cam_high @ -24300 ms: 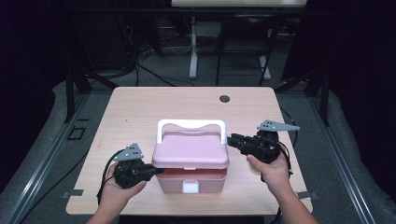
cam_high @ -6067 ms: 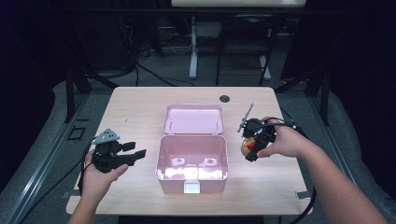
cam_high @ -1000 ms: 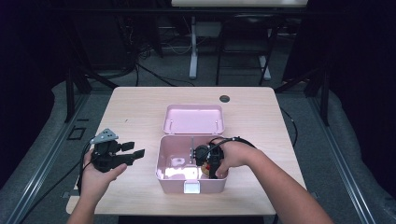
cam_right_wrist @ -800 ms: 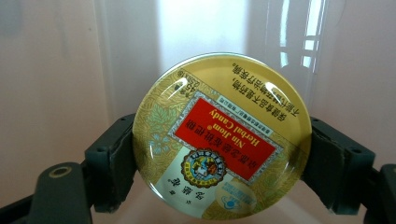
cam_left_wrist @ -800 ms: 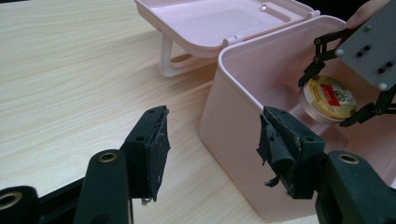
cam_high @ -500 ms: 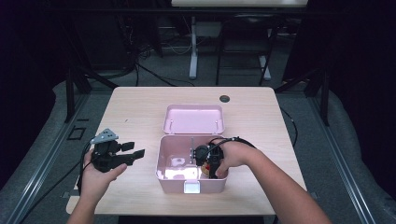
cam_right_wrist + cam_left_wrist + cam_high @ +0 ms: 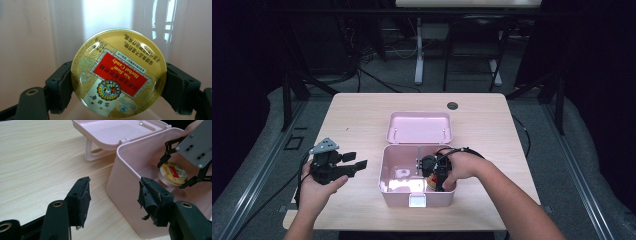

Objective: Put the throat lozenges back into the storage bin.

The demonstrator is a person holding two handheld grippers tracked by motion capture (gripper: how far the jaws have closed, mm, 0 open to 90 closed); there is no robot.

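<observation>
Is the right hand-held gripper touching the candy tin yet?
Touching. In the right gripper view both jaws press against opposite edges of the candy tin, so the right hand-held gripper has it clamped inside the pink box.

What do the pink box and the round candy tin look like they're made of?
Pink box: likely moulded plastic, smooth and glossy, with thin rounded walls. Candy tin, held in the right gripper: probably printed metal; its domed gold lid shows bright highlights.

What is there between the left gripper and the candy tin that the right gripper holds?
In the left gripper view, the pink box's near wall stands between the open left gripper and the candy tin.
</observation>
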